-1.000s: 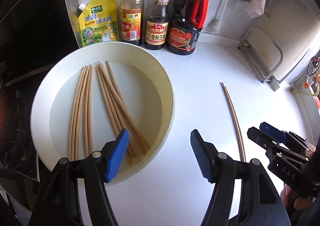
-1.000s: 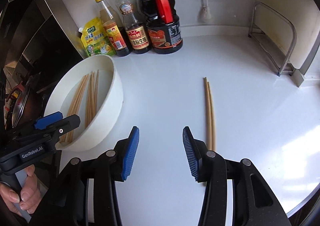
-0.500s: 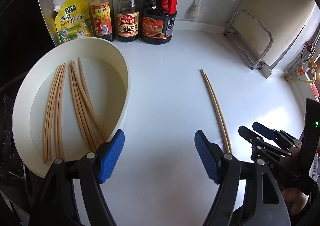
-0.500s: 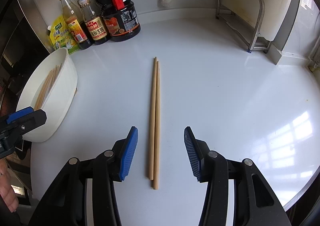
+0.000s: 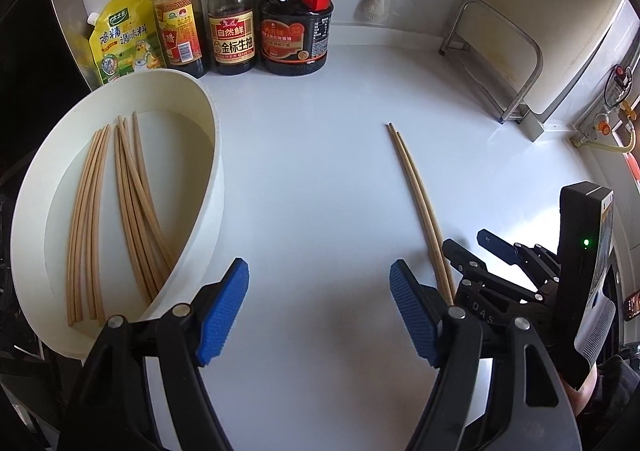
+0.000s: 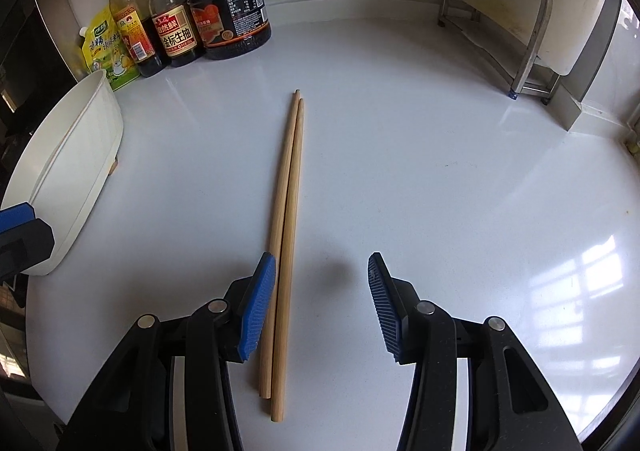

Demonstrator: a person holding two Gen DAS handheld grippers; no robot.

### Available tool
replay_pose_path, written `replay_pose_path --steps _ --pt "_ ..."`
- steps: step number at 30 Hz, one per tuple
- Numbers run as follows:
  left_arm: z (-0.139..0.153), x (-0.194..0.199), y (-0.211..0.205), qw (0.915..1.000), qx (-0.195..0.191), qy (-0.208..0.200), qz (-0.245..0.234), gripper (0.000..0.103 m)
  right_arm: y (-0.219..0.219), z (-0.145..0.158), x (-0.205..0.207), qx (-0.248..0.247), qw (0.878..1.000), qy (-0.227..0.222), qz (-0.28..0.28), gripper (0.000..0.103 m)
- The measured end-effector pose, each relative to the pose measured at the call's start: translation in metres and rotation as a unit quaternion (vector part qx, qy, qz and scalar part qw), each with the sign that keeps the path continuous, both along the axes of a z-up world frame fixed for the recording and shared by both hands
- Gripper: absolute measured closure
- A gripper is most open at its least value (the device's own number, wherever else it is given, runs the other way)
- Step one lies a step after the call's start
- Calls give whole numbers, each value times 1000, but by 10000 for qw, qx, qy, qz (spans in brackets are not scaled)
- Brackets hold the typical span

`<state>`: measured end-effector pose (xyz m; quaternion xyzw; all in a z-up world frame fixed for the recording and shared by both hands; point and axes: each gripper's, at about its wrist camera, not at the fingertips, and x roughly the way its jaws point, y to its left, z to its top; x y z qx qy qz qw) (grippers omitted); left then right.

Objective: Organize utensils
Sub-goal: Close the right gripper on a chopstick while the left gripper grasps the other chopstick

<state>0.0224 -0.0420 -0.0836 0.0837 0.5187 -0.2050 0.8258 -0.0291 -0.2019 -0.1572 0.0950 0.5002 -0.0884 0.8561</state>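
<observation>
While both grippers, left (image 5: 318,309) and right (image 6: 322,305), gape empty over the white counter (image 6: 440,191), "金标生抽" bottle (image 6: 170,11) stands ahead-left.

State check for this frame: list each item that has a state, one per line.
left gripper: open, empty, over bare counter
right gripper: open, straddling the loose pair
pair of chopsticks: flat on the counter, side by side
white bowl: upright, holding chopsticks
three sauce bottles: upright, capped
</observation>
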Motion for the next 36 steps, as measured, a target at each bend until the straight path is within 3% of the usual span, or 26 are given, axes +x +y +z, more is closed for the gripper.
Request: replay_pose_path --steps 15,16,20,36 --pt "-5 3 -10 9999 -50 87 10 28 10 -9 3 -271 9994 30 207 57" --pt "-6 3 -12 9999 -44 99 -6 27 11 -9 3 -275 9994 18 214 60" --pt "-11 3 -21 9998 -28 169 -46 27 12 -9 3 -329 9989 -46 332 91" --pt "-47 11 -75 9997 95 175 -125 26 -54 -14 -17 -115 9998 -100 -112 95"
